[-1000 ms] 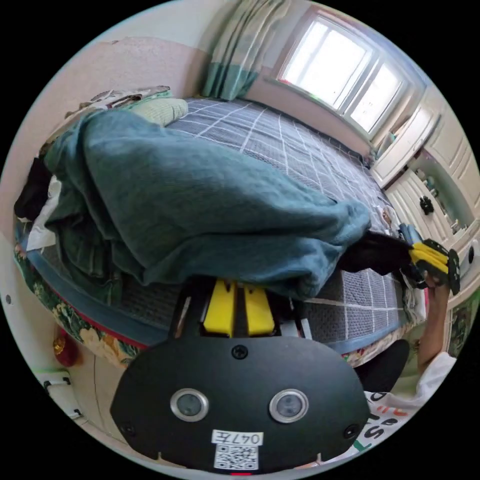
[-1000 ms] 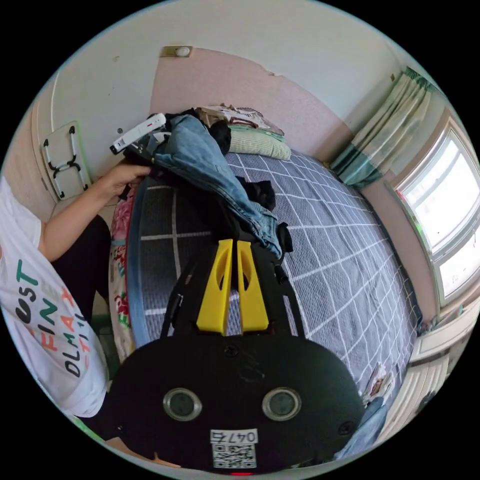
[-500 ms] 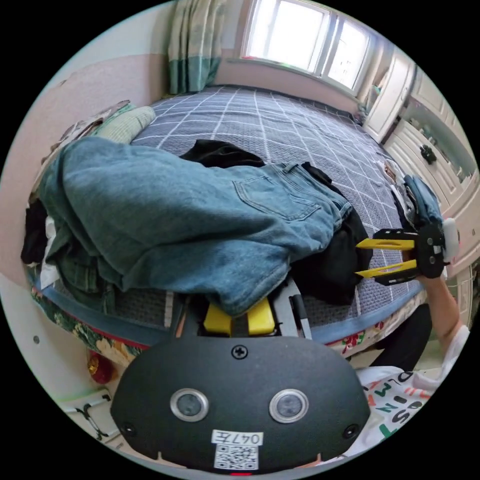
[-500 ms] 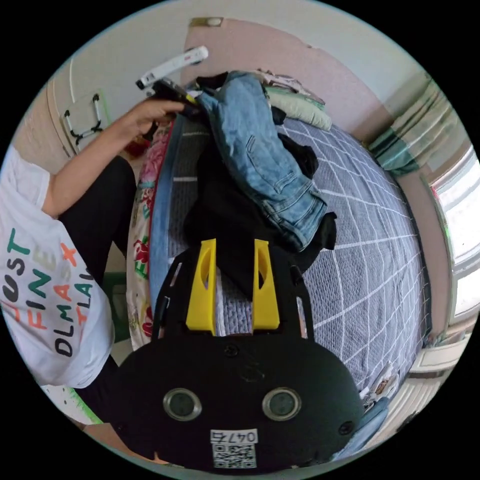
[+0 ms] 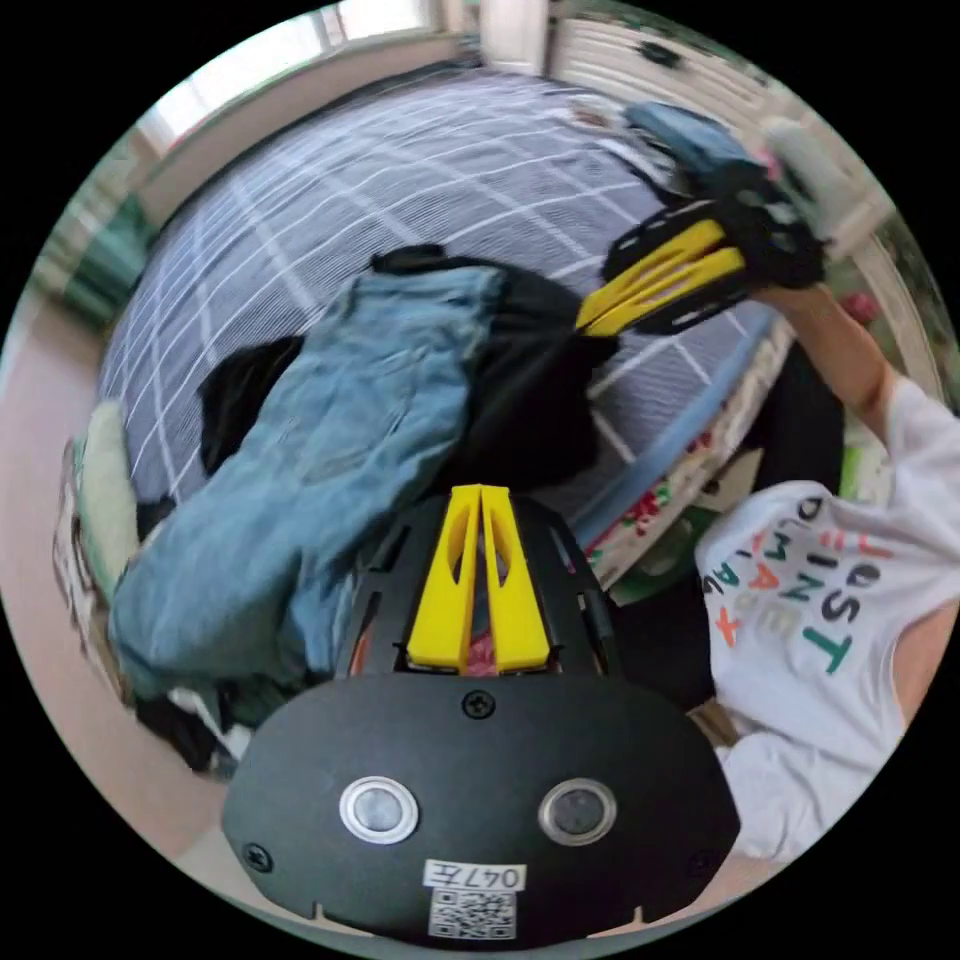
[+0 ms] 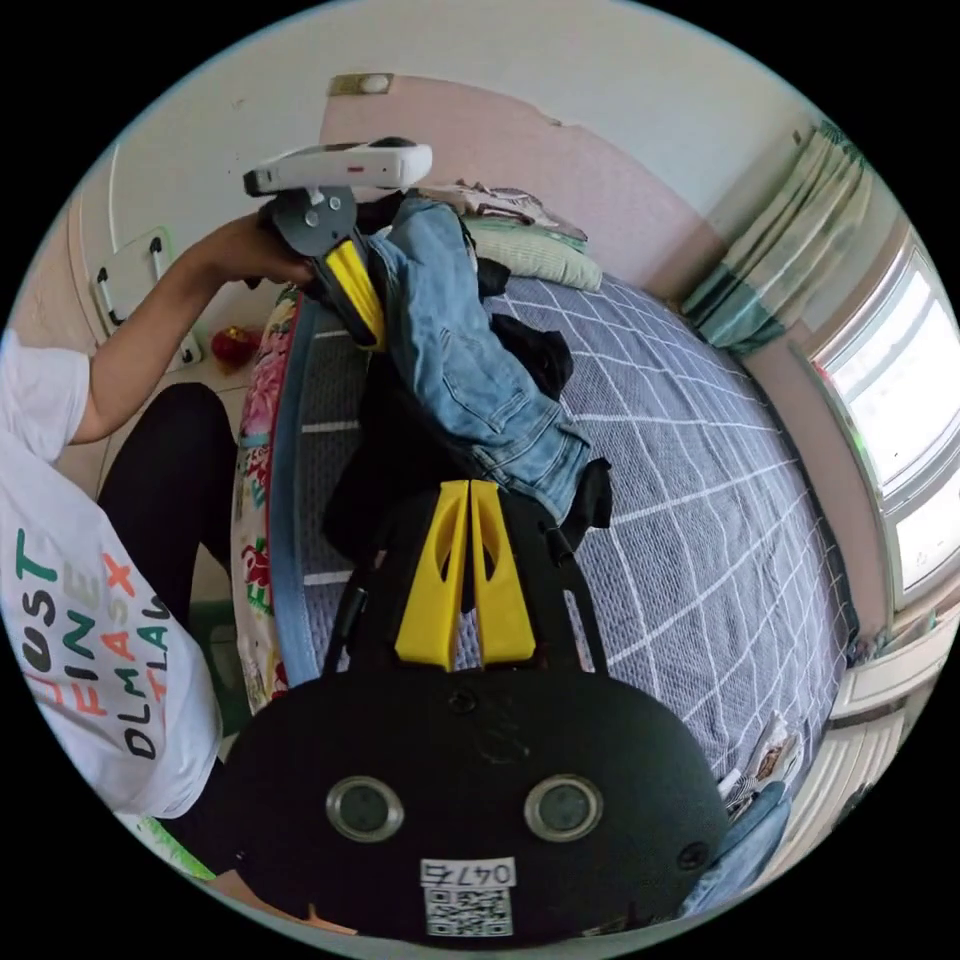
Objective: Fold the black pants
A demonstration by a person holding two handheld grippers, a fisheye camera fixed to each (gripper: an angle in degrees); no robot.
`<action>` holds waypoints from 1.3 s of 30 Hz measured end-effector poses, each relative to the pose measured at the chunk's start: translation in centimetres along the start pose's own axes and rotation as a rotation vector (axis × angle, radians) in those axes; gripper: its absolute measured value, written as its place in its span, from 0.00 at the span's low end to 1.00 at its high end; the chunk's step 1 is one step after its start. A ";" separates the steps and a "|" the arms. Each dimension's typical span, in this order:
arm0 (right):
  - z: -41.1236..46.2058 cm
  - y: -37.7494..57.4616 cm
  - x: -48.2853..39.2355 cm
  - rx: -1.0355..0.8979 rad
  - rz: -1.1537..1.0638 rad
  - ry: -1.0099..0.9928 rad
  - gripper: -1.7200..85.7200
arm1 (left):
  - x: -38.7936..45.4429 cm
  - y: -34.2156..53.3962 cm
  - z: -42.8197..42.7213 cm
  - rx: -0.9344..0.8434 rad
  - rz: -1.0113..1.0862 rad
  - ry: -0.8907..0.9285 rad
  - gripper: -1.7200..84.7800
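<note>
Left hand-held gripper (image 5: pixel 480 495): jaws together, nothing between them; denim held 1.0 s ago now released, so blue jeans (image 5: pixel 330 450) dropped back across the pile at 10 o'clock of the tips. Left view blurred, swung round since 0.5 s ago. Black pants (image 5: pixel 535 400) just beyond the tips at 1 o'clock, partly under the jeans, on the bed (image 5: pixel 330 170).

Right hand-held gripper (image 6: pixel 470 490): wide apart 0.5 s ago, now nearly closed. Seen in left view (image 5: pixel 590 315) at 1 o'clock, tips at the pants' edge; actual pinch on cloth cannot be told. Black pants (image 6: pixel 385 450) at 11 o'clock of its tips, jeans (image 6: pixel 450 340) draped over them.

Judged: pants not yet freed; folding not begun.
</note>
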State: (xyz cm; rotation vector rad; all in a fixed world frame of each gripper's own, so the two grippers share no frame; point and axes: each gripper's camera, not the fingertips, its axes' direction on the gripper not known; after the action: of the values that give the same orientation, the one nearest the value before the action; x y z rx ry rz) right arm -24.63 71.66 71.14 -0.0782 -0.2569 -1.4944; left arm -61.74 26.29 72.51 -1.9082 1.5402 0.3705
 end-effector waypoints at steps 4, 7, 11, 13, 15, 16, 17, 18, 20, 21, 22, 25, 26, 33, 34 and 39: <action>0.2 2.6 -3.0 0.041 -0.099 0.012 0.12 | 3.7 -5.6 2.0 0.036 0.132 0.036 0.01; -0.8 3.4 -3.8 0.061 -0.082 0.055 0.13 | 3.4 -10.9 5.7 -0.004 0.156 0.292 0.01; 0.2 3.3 -3.1 -0.022 -0.062 0.077 0.03 | 3.7 -15.5 9.9 -0.059 0.039 0.324 0.01; -2.0 4.0 -1.7 0.032 0.024 0.077 0.02 | 4.4 -16.1 10.2 -0.041 0.015 0.326 0.01; -5.3 4.8 -0.3 0.111 0.107 0.043 0.02 | 4.8 -16.1 9.3 0.024 -0.011 0.319 0.01; -7.6 5.1 0.6 0.156 0.145 0.017 0.02 | 4.5 -15.8 8.1 0.067 -0.079 0.234 0.01; -8.8 5.2 1.1 0.181 0.162 0.002 0.02 | 4.1 -15.5 6.8 0.109 -0.124 0.128 0.01; -11.0 5.2 2.2 0.218 0.191 -0.015 0.02 | 3.7 -15.4 6.2 0.130 -0.149 0.104 0.01; -13.9 4.6 4.0 0.266 0.219 -0.026 0.02 | 2.3 -15.9 5.8 0.076 -0.234 -0.045 0.01; -15.8 4.0 5.2 0.306 0.236 -0.036 0.02 | 2.2 -16.1 6.2 0.029 -0.250 -0.098 0.01; -17.7 3.2 6.2 0.337 0.248 -0.042 0.02 | 2.2 -16.5 6.9 -0.053 -0.267 -0.235 0.01; -23.5 1.6 7.9 0.398 0.237 0.031 0.01 | 1.4 -15.2 7.3 -0.243 -0.351 -0.791 0.01; -24.8 1.3 8.3 0.404 0.233 0.047 0.01 | 0.5 -13.8 6.0 -0.225 -0.417 -0.738 0.01; -43.4 -2.7 9.8 0.491 0.158 0.280 0.01 | 6.6 -6.5 -6.7 0.425 -0.430 -0.116 0.01; -46.6 -3.5 9.6 0.493 0.147 0.339 0.01 | 8.9 -5.6 -8.6 0.514 -0.390 -0.082 0.01; -58.7 -5.1 9.3 0.525 0.190 0.452 0.01 | 18.4 -6.5 -12.4 0.559 -0.105 0.031 0.01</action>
State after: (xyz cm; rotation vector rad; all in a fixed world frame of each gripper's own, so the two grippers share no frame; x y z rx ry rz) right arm -22.08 49.91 15.63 0.6319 -0.2578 -1.1788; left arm -52.84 5.02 72.96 -1.5442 1.3722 -0.1308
